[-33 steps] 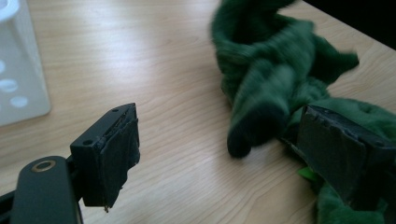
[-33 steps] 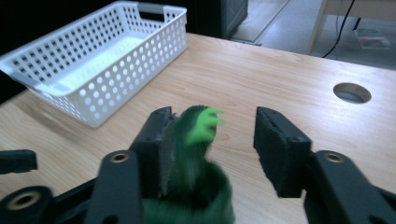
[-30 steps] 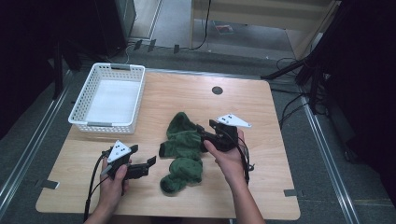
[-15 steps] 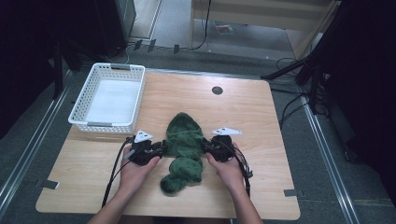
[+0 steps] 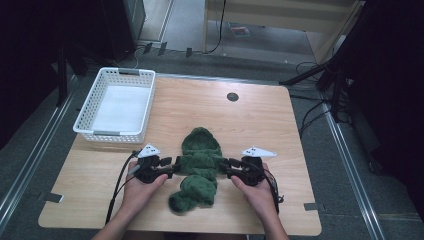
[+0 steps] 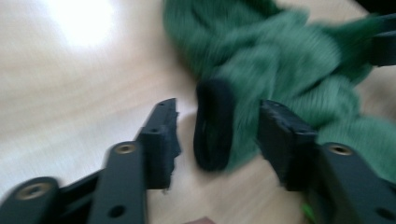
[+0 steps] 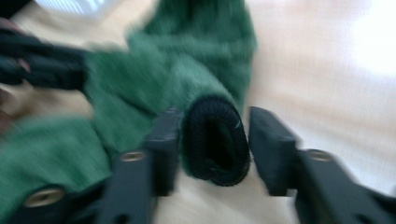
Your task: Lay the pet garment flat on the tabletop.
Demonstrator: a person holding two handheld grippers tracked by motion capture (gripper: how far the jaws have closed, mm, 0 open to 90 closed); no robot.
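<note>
Both grippers have closed in, seemingly straddling the green garment's [image 5: 200, 165] cuffs.

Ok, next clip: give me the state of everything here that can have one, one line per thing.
Green garment: crumpled on the table, black-edged cuffs pointing toward each gripper.
Left gripper: open, jaws astride a cuff, not clamped.
Right gripper: open, jaws astride the other cuff.
White basket: upright, empty, at the table's far left.
</note>
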